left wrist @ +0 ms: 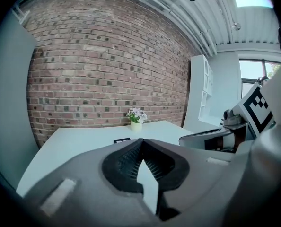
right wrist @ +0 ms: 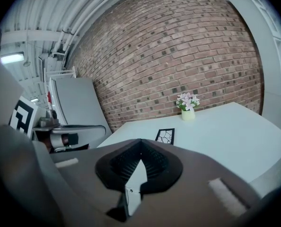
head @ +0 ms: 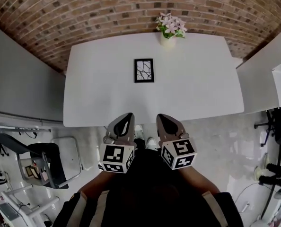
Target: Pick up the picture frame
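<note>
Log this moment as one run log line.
phase: pre-grasp | left gripper: shut, empty | right gripper: shut, empty | picture frame: flat on white table, untouched | flower vase: at far edge

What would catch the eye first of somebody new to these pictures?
A black picture frame lies flat, alone, near the middle of the white table. A small vase of pink flowers stands at the far edge, before the brick wall. At the near edge the left gripper and the right gripper point toward the frame, both shut and empty.

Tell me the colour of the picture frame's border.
Black. Inside it the frame is white with dark cracked lines. It shows best in the head view.
</note>
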